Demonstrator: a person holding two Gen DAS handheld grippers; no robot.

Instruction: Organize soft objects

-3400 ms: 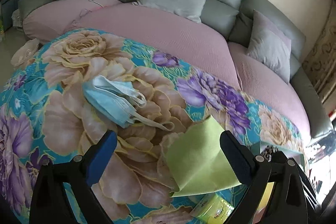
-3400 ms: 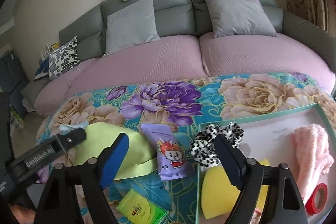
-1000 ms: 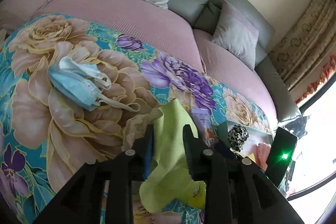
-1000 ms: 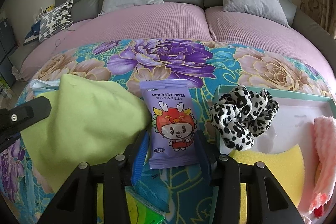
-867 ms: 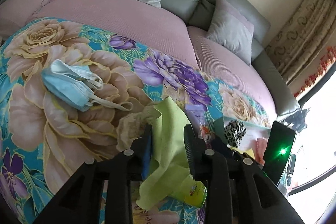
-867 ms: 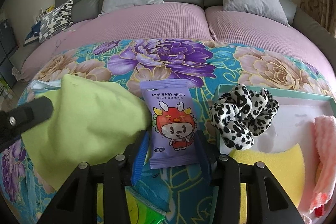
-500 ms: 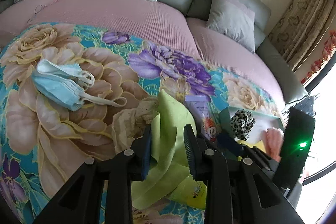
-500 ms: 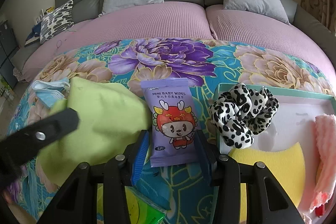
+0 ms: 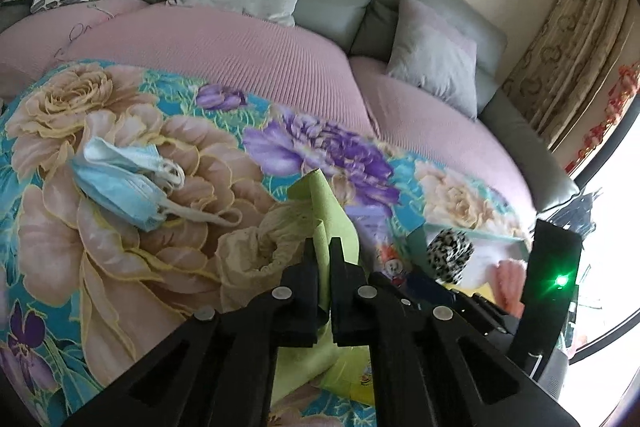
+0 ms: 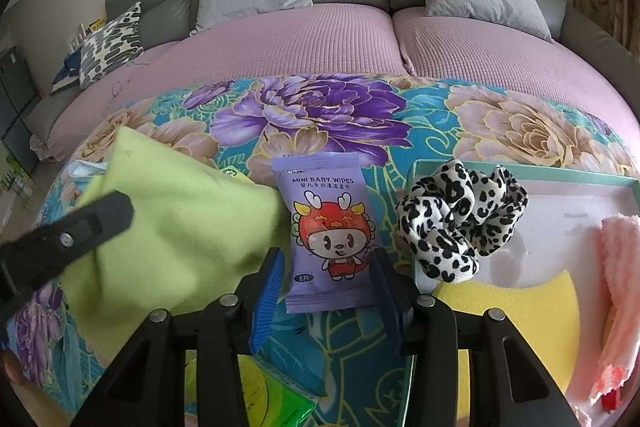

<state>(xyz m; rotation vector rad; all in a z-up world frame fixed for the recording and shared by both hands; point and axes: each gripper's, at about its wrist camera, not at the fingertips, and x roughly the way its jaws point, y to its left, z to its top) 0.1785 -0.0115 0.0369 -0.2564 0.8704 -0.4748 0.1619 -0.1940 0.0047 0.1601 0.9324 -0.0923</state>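
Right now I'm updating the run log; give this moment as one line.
left gripper: shut on green cloth | right gripper: around baby wipes pack

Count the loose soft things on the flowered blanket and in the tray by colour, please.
Green: 1, cloth
Blue: 1, face masks bundle
Purple: 1, wipes pack
Leopard print: 1, scrunchie
Yellow: 1, sponge
Pink: 1, towel
Total: 6
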